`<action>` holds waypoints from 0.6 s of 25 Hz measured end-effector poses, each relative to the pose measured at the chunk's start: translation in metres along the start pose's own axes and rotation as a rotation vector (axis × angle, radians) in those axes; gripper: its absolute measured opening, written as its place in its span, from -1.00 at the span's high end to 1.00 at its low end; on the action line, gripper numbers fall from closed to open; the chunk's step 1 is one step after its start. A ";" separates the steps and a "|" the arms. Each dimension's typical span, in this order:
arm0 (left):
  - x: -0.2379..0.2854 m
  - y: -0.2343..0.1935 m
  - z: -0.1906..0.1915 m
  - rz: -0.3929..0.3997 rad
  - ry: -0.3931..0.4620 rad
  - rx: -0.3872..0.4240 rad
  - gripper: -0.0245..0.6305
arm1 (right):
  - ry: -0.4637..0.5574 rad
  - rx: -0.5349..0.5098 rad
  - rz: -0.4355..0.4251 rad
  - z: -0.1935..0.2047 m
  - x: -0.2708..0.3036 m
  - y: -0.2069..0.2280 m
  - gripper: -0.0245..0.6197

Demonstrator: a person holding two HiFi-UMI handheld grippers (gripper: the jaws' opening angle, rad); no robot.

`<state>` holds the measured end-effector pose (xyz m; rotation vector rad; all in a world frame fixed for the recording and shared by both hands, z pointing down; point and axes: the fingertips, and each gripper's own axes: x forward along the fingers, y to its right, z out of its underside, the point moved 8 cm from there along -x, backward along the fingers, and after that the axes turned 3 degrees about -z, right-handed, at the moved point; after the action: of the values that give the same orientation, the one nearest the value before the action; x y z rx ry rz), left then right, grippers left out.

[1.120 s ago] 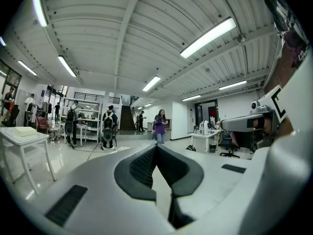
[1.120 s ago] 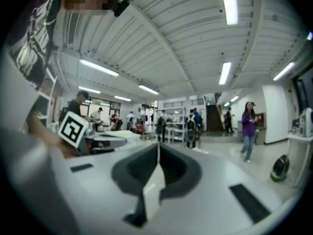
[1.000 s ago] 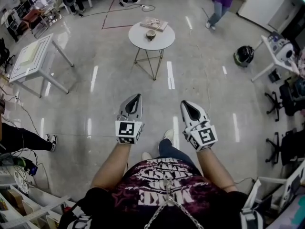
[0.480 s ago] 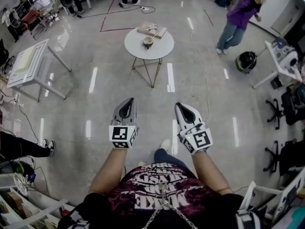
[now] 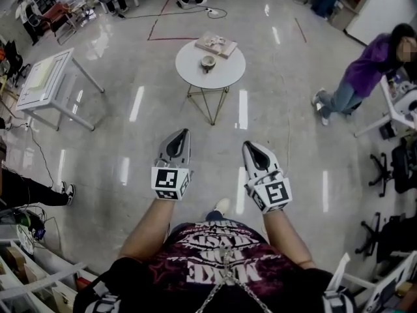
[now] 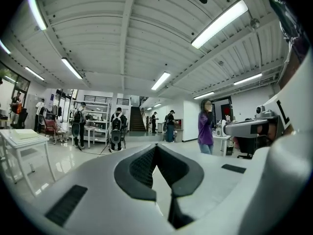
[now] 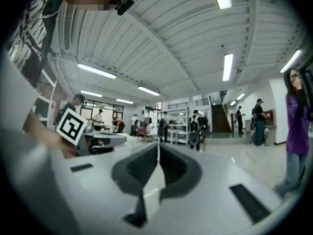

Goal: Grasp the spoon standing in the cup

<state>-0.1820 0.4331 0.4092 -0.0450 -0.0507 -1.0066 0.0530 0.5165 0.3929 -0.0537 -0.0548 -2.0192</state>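
Closer to the round white table (image 5: 228, 70) than a second ago, with the person in purple (image 5: 365, 67) gone from the top of the room over to the right edge. Still carrying the left gripper (image 5: 183, 133) and right gripper (image 5: 248, 145) clenched shut on nothing, dark ribbed pads (image 6: 141, 168) pressed together, well short of that wire-legged table across the glossy floor (image 5: 130, 142). Can just about spot the small cup (image 5: 208, 62) mid-tabletop beside a flat book-ish thing (image 5: 217, 44), spoon too tiny to make out.

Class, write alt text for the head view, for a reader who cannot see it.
A person holds the left gripper and right gripper, both shut and empty, above a floor. Ahead, a round white table bears a cup and a flat object.
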 end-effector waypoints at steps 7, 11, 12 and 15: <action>0.029 0.014 -0.006 -0.034 0.006 0.011 0.85 | 0.025 0.005 -0.045 0.001 0.009 0.039 0.81; 0.039 0.020 -0.006 -0.028 -0.019 0.028 0.85 | 0.034 0.025 -0.050 -0.002 0.011 0.051 0.81; 0.040 0.021 -0.006 -0.031 -0.024 0.034 0.85 | 0.037 0.029 -0.049 -0.002 0.012 0.053 0.81; 0.043 0.021 -0.004 -0.038 -0.034 0.033 0.85 | 0.039 0.032 -0.048 -0.002 0.015 0.060 0.81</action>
<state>-0.1413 0.4077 0.4075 -0.0308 -0.0991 -1.0424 0.1002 0.4766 0.3925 0.0080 -0.0641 -2.0660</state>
